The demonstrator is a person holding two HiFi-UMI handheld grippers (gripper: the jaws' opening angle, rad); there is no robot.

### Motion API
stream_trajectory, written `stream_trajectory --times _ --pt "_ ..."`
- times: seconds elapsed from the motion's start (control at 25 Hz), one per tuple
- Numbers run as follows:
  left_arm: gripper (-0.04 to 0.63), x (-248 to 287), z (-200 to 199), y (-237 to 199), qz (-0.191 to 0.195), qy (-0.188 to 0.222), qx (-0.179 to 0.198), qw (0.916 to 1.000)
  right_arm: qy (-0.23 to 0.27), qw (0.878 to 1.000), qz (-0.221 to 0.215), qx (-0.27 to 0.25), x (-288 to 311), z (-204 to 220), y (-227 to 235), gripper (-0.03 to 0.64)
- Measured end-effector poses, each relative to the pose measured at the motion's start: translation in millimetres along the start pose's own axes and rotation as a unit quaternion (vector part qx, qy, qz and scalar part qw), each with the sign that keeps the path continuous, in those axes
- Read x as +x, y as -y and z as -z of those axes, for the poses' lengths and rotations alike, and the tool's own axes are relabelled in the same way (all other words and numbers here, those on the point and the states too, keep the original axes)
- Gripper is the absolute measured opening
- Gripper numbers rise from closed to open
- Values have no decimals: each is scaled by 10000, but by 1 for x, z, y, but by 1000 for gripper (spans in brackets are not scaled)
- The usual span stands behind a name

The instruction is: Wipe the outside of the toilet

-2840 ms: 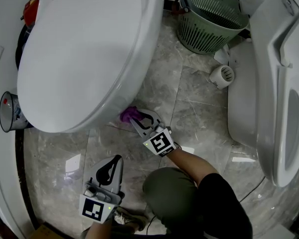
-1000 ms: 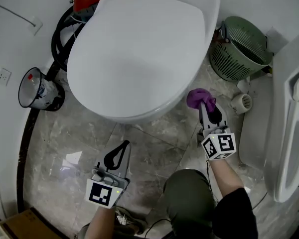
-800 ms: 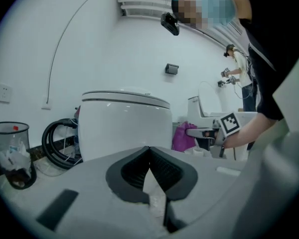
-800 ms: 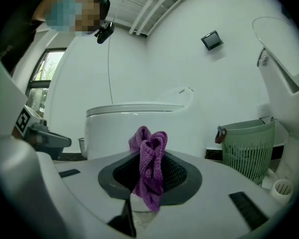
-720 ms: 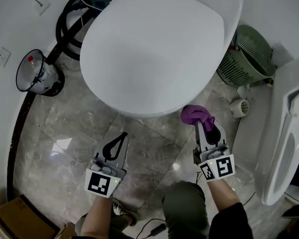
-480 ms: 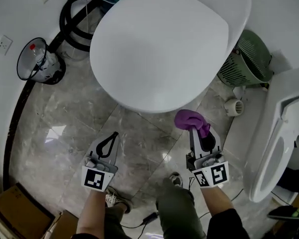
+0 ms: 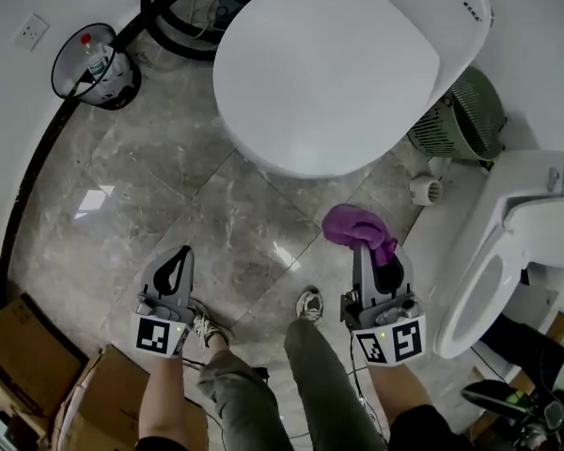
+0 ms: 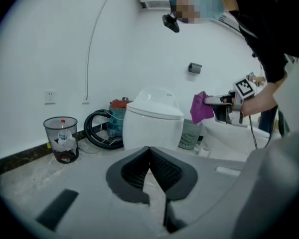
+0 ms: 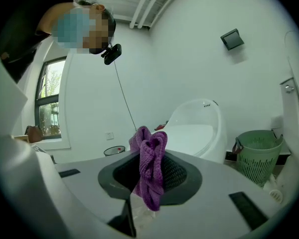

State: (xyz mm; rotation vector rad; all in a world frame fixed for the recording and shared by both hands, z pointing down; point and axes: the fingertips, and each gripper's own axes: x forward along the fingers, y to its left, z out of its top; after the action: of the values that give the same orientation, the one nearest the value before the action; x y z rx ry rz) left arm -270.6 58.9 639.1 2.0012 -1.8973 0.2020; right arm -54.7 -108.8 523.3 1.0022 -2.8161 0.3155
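Right gripper [image 7: 368, 252] pinching bunched purple cloth [image 7: 352, 226]; cloth sticks out past jaw tips, above marble floor [image 7: 169, 186], apart from toilet [image 7: 348, 64]. Left gripper [image 7: 179, 256] jaws pressed together, nothing between. White toilet ahead of both grippers, lid down; green basket [image 7: 465, 120] just beside it.

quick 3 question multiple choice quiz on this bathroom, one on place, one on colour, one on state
1. The basket stands:
A) on the floor beside the toilet
B) on the toilet lid
C) behind the person

2. The cloth is:
A) yellow
B) purple
C) white

3. The left tool is:
A) shut on the cloth
B) wide open
C) shut and empty

1 A: the head view shows it on the floor next to the toilet.
2 B: it shows purple in the right tool.
3 C: the left gripper view shows the jaws together with nothing between them.
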Motion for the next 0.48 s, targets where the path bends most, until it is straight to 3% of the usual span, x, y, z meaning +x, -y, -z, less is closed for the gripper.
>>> stream_trajectory --times 0.36,0.48 --pt "2 -95 -57 18 -164 -60 -356 9992 -369 9947 -959 -103 -23 -75 -80 86" --pt "2 -119 -82 35 -44 -195 -168 9997 -339 9931 -1123 -30 -29 -102 -99 86"
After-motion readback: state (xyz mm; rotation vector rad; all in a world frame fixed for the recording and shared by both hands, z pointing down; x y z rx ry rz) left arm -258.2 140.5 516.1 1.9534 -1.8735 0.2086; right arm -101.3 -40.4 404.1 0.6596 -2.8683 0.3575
